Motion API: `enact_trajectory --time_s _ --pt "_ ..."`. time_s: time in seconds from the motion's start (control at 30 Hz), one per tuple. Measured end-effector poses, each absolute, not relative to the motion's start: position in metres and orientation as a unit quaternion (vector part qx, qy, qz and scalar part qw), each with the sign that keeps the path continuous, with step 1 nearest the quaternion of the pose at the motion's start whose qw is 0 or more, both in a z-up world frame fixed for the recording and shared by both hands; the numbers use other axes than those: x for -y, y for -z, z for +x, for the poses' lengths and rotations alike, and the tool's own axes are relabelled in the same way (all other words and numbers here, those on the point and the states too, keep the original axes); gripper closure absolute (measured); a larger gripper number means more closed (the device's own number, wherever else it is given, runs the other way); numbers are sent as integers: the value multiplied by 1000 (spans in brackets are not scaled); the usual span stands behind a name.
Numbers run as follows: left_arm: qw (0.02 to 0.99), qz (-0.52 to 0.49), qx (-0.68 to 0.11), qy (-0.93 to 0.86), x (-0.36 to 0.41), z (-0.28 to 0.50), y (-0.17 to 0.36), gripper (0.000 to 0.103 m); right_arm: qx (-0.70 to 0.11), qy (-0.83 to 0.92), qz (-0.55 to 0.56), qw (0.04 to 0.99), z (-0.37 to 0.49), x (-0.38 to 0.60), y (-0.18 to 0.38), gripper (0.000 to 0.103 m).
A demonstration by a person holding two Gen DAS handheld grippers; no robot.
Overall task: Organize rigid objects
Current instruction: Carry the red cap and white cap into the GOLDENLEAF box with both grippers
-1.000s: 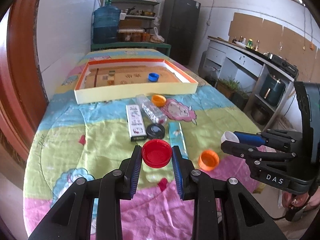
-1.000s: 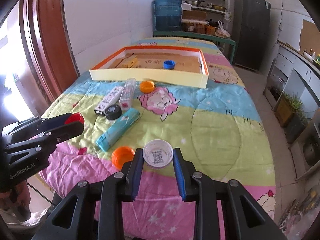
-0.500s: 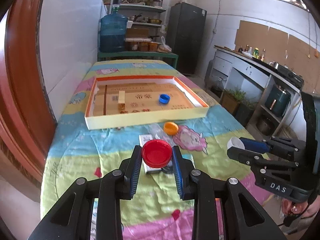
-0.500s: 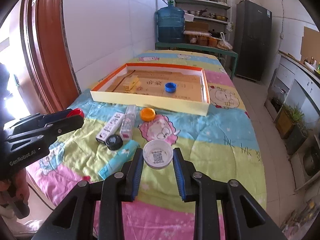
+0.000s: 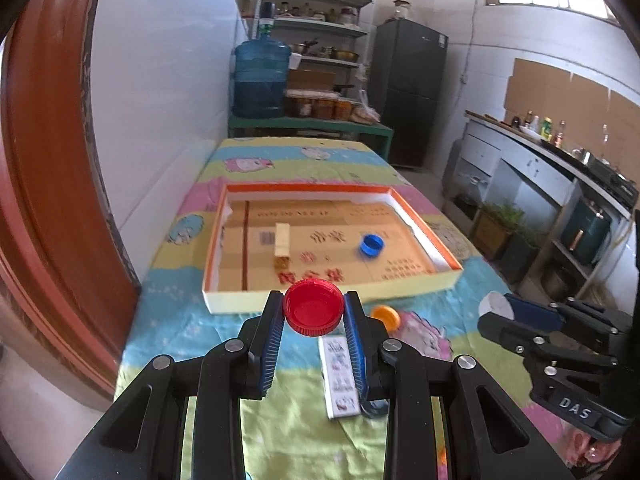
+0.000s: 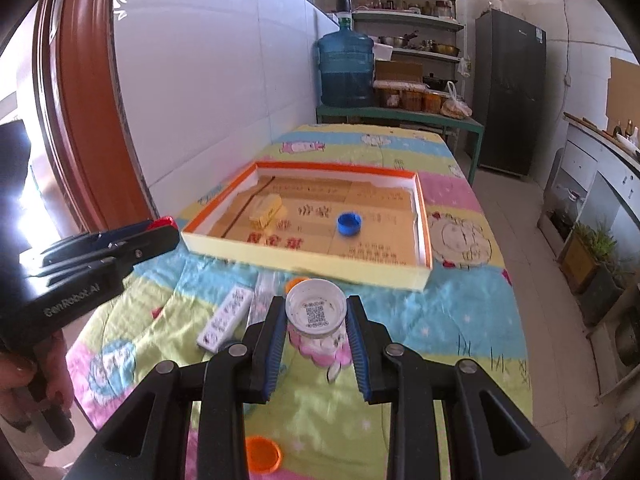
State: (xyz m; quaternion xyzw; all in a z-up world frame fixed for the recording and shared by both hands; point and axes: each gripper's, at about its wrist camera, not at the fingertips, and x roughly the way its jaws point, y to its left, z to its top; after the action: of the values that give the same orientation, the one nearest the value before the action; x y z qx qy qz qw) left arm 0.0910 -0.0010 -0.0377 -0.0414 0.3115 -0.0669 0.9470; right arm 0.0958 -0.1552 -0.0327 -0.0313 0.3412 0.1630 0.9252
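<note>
The left gripper (image 5: pixel 314 312) points forward and down at the table, and its two blue pads pinch a red cap (image 5: pixel 314 308) between them, up in the air just in front of the near wall of the tray (image 5: pixel 332 292). The right gripper (image 6: pixel 316 316) points the same way, forward and down, and its pads pinch a white cap (image 6: pixel 317 310) with a little black square code inside it. This cap is also up off the table, close to the tray's near wall. A hand (image 6: pixel 28 384) shows at the left edge of the right view, wrapped around the handle of the left gripper. The tray is a flat box with an orange rim and low walls, and it sits on a bright quilt (image 5: pixel 168 320) with cartoon pictures. Inside the tray lie a blue cap (image 5: pixel 371 245) and a small yellow box (image 5: pixel 281 245), well apart, with lots of bare cardboard floor between and around them. On the quilt, on the near side of the tray, lie an orange cap (image 5: pixel 386 316), a long white box (image 5: pixel 340 376) and another orange cap (image 6: pixel 262 454). A white wall runs close along the left side of the table, and the right side is open to the floor.
</note>
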Motion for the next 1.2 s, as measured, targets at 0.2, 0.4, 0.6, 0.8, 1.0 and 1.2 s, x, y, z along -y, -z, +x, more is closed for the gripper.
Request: enact_trajectory --time_s 0.2,0.4,0.6,0.8,1.0,1.2 --pt "951 -44 -302 55 -1 114 30 72 -326 -166 -26 930 119 150 21 73" --pt "953 -39 -296 43 -4 137 23 72 -320 -173 -21 931 144 145 15 73" --pt "954 -25 -296 39 -2 157 18 72 -317 -181 -18 931 165 139 9 73" --pt "953 -26 -299 32 -6 179 14 72 -311 -187 -20 932 186 132 2 73" --pt "952 -34 -303 21 -16 202 13 72 -316 -189 -29 929 210 124 5 73" --pt "948 -42 -317 9 -32 231 21 72 -326 -192 -35 925 233 116 12 73"
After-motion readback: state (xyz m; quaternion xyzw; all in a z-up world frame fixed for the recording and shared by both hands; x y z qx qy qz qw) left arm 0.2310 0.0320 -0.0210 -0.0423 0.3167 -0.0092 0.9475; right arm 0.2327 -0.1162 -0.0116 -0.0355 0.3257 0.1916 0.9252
